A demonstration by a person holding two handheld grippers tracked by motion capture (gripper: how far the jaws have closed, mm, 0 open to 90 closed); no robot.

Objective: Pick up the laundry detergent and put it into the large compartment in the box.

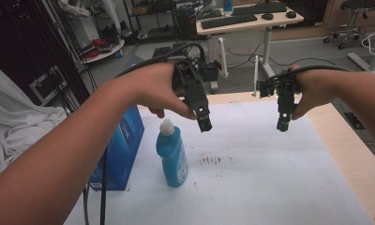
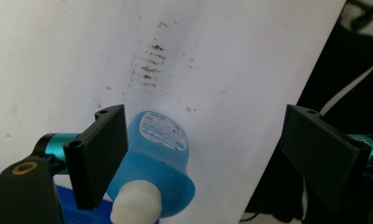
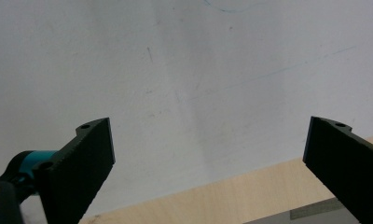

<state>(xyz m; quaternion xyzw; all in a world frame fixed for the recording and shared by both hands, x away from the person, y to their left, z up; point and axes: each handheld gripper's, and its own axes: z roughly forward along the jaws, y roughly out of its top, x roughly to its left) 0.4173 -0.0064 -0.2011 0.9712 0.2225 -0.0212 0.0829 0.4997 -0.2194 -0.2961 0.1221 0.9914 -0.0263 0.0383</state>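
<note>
A blue bottle (image 1: 172,156) with a white cap stands upright on the white table sheet (image 1: 270,178). My left gripper (image 1: 204,123) hangs in the air above and just right of the bottle, pointing down. In the left gripper view my left gripper (image 2: 205,156) stands open, and the blue bottle (image 2: 159,158) sits low between the jaws, close to the left one, untouched. My right gripper (image 1: 282,125) hovers over the right part of the sheet. In the right gripper view my right gripper (image 3: 208,163) is wide open over the bare sheet (image 3: 184,70), with nothing between its jaws.
A blue box (image 1: 124,150) stands at the table's left edge beside the bottle. Brown smudges (image 1: 209,160) mark the sheet near its middle. The wooden table edge (image 1: 349,136) runs along the right. White cloth (image 1: 17,122) lies off the left side.
</note>
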